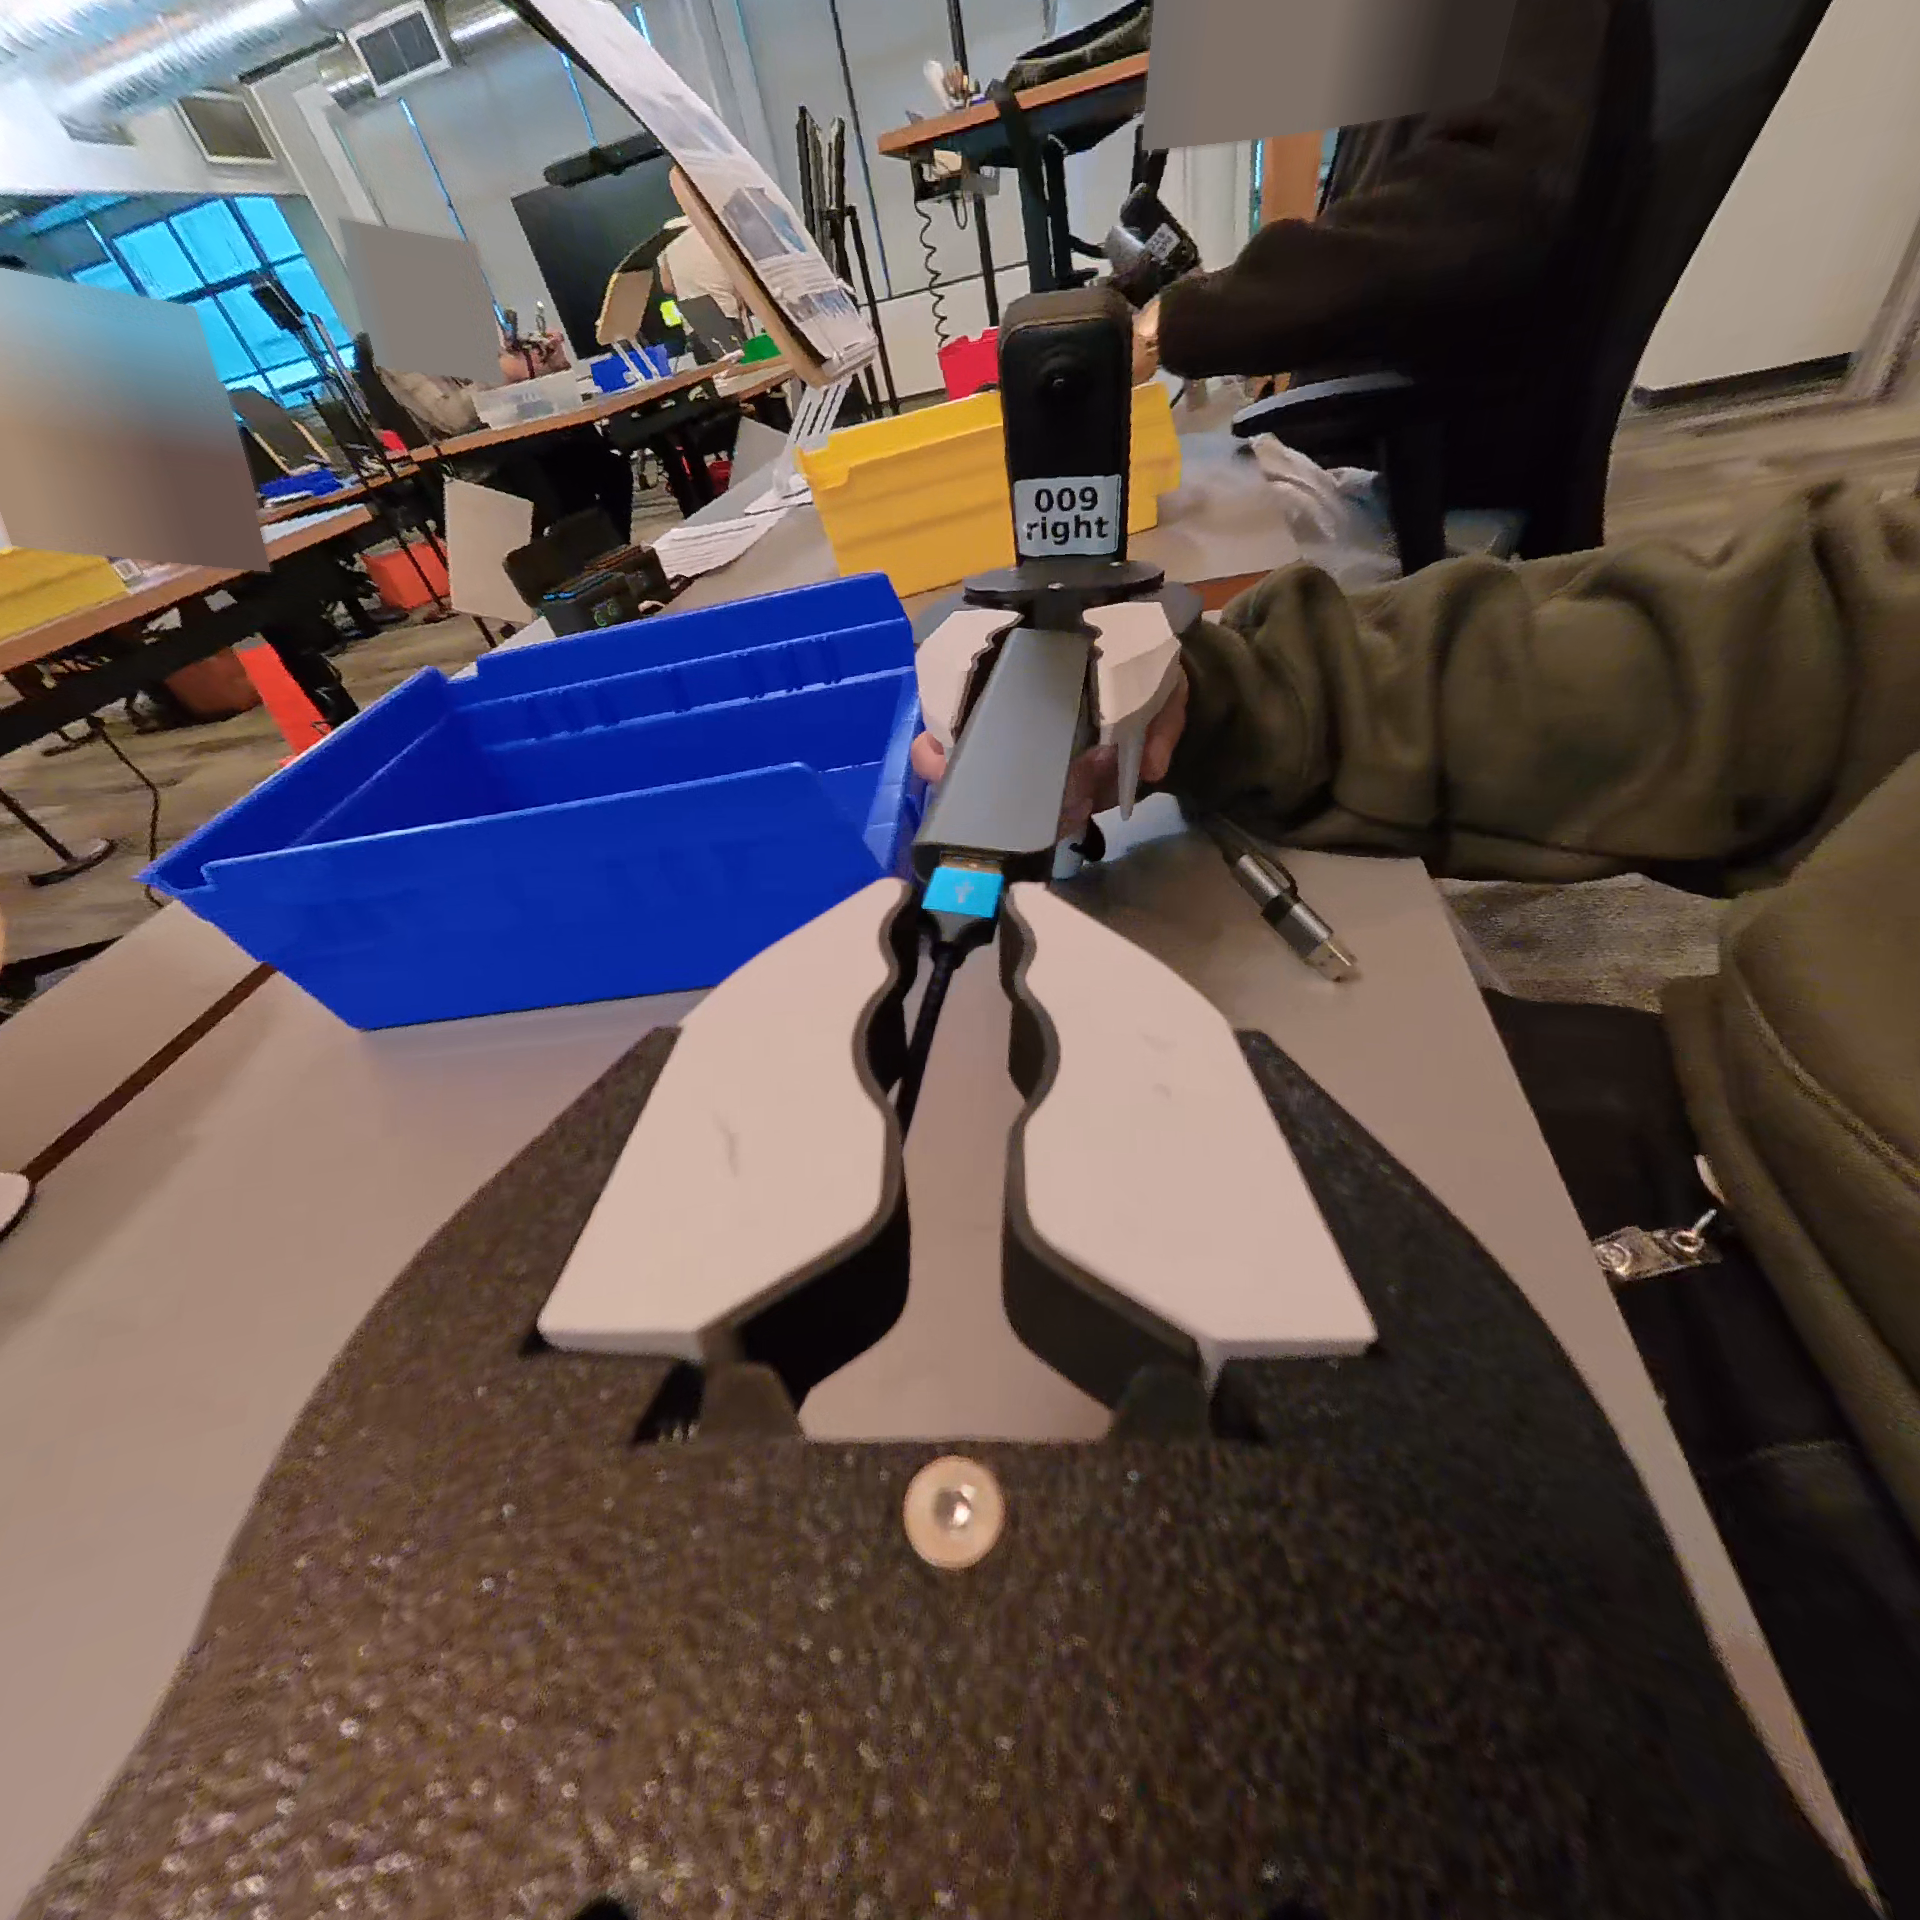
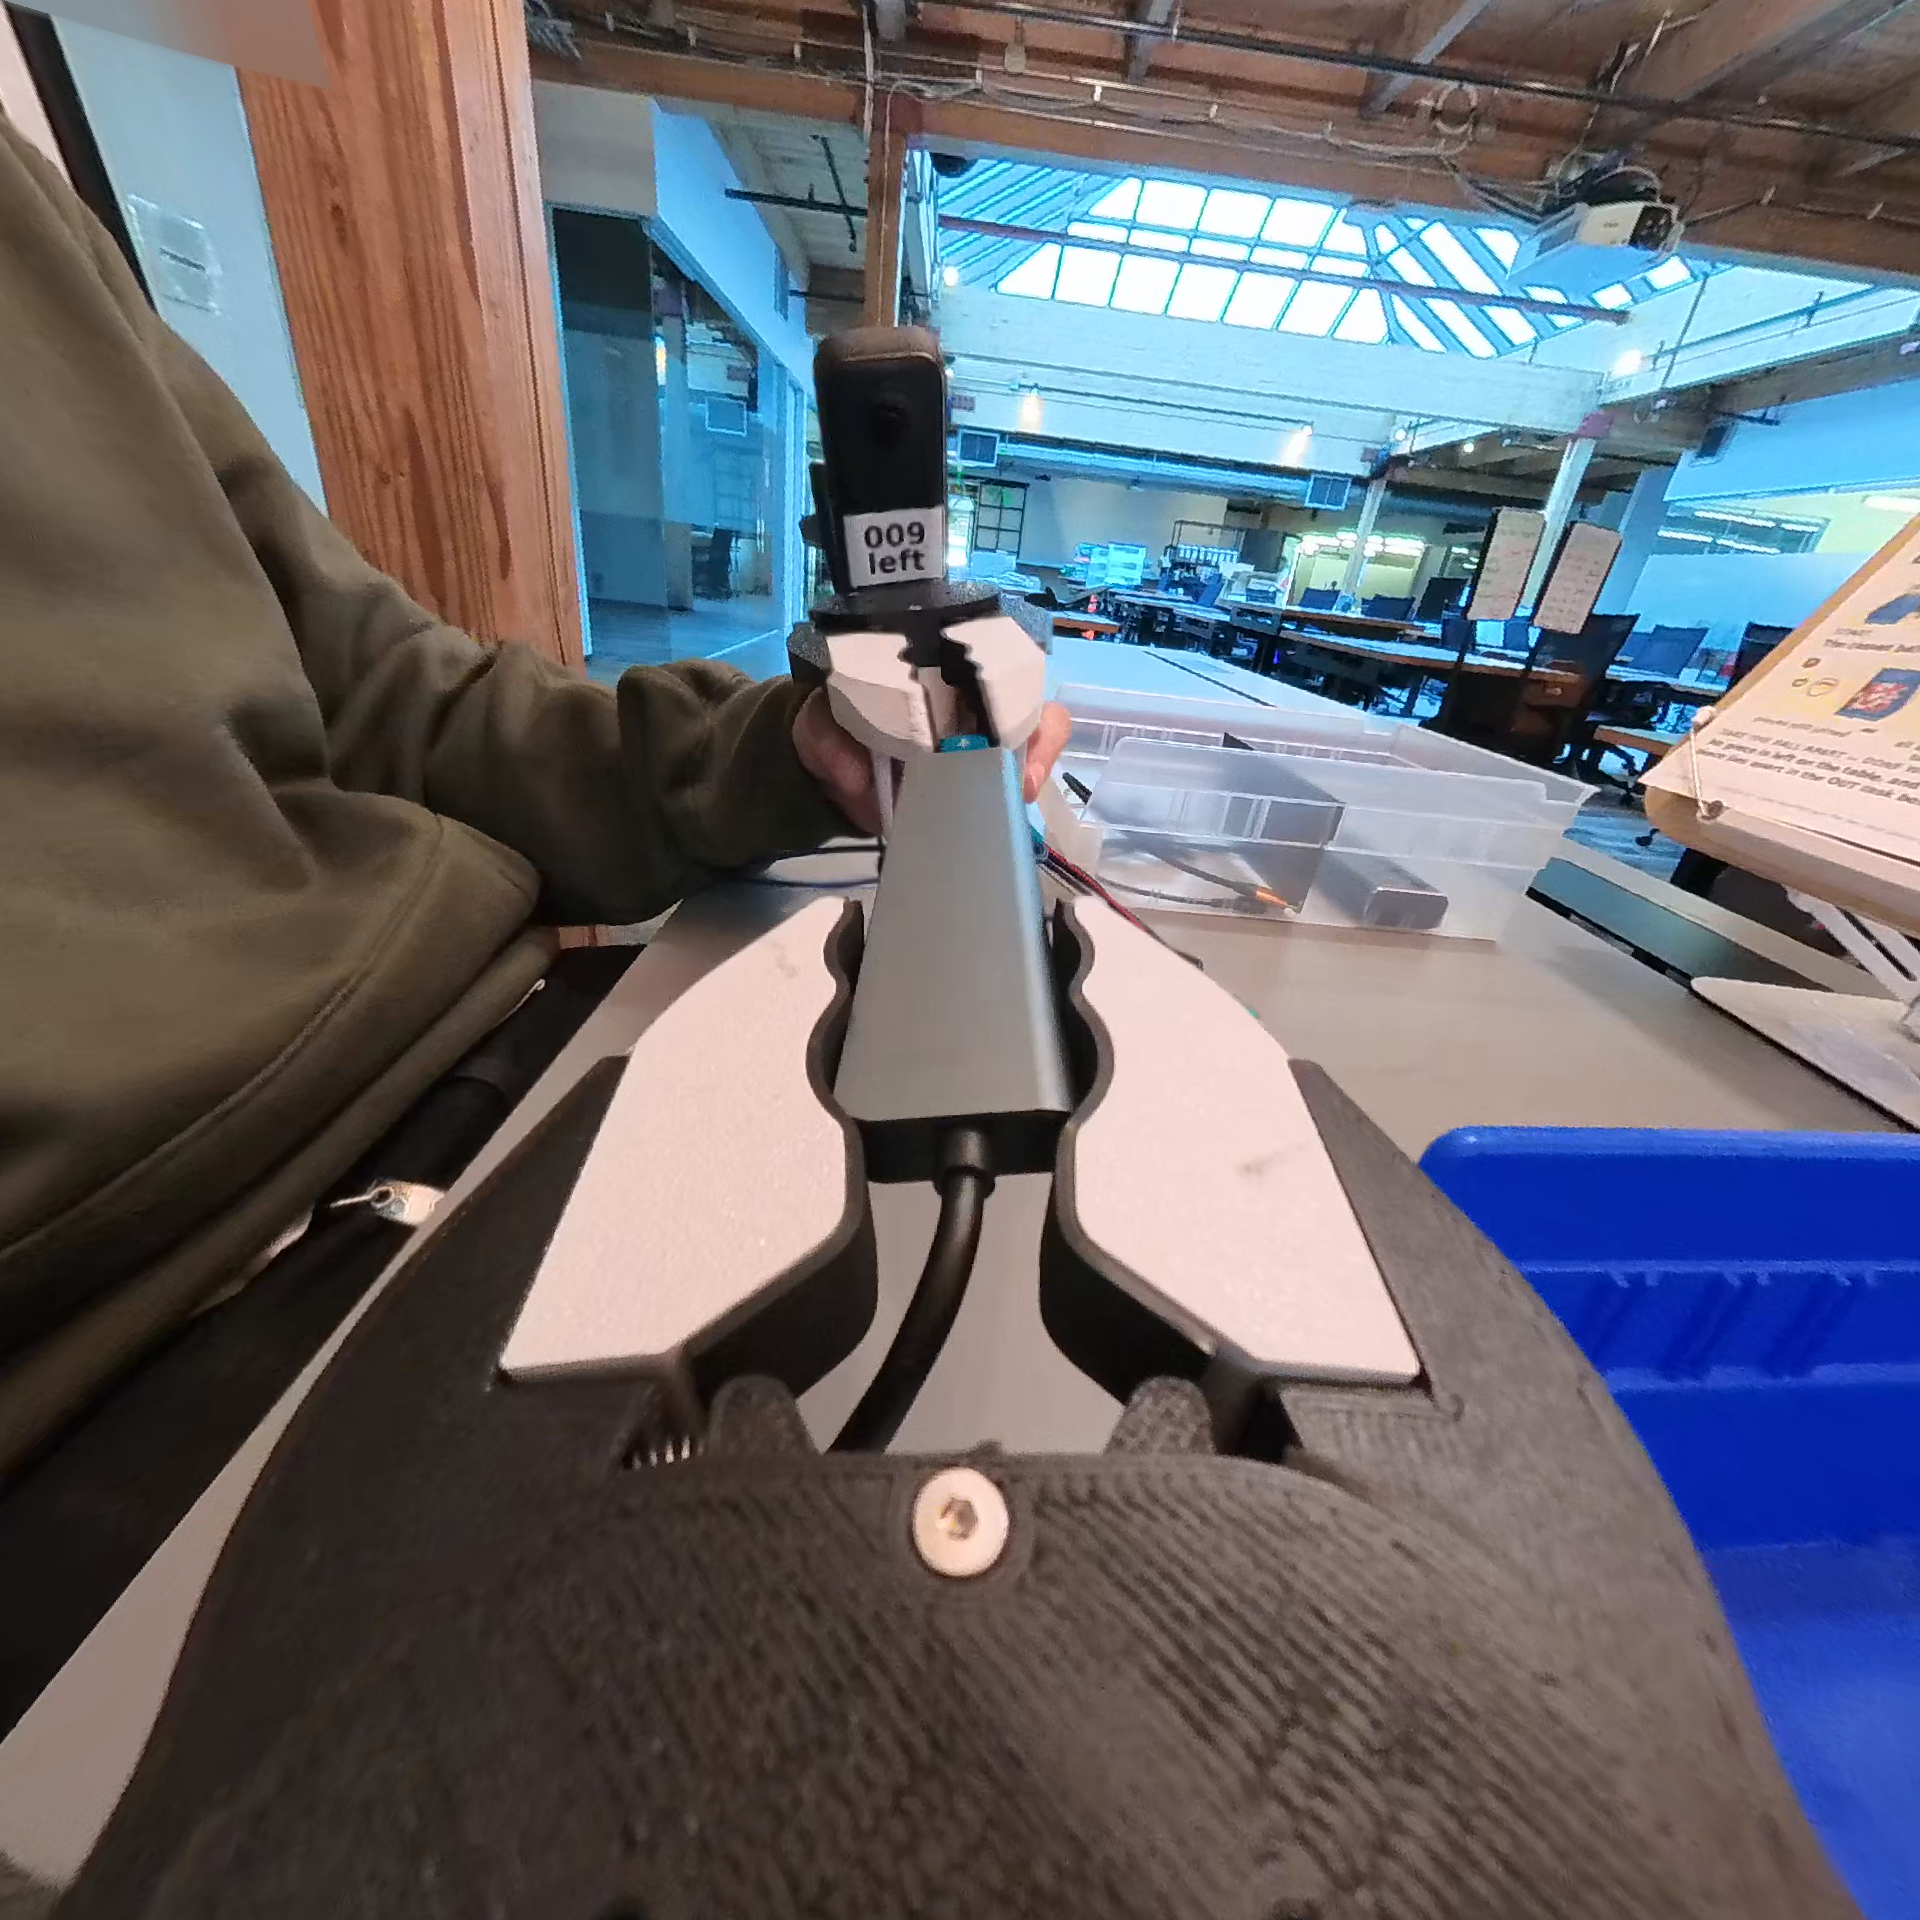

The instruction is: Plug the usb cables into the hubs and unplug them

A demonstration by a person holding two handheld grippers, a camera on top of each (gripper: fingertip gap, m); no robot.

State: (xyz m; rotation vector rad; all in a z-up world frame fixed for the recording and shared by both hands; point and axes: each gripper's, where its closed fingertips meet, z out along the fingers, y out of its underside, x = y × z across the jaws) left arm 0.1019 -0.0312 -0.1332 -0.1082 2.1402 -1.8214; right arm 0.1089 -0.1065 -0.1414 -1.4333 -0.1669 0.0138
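My left gripper [image 1: 961, 899] is shut on a blue USB plug [image 1: 963, 891] with a black cable [image 1: 925, 1029] running back between the fingers. The plug's metal tip sits in the end port of a dark grey hub [image 1: 1003, 748]. My right gripper [image 2: 958, 920] is shut on that hub [image 2: 956, 987], gripping its sides near the end where its black cable [image 2: 951, 1247] comes out. The two grippers face each other over the grey table [image 1: 312, 1143]. The right gripper also shows in the left wrist view [image 1: 1039, 727], and the left gripper in the right wrist view [image 2: 951, 707].
A blue bin [image 1: 582, 831] stands next to the hub. A loose silver USB plug [image 1: 1294, 914] lies on the table by an olive sleeve [image 1: 1558, 707]. A yellow bin [image 1: 914, 499] stands behind. A clear bin [image 2: 1351, 831] holds another hub and cables. A sheet stand [image 2: 1818, 727] is at the right. One gripper's finger ends stand about 9 cm off the other's.
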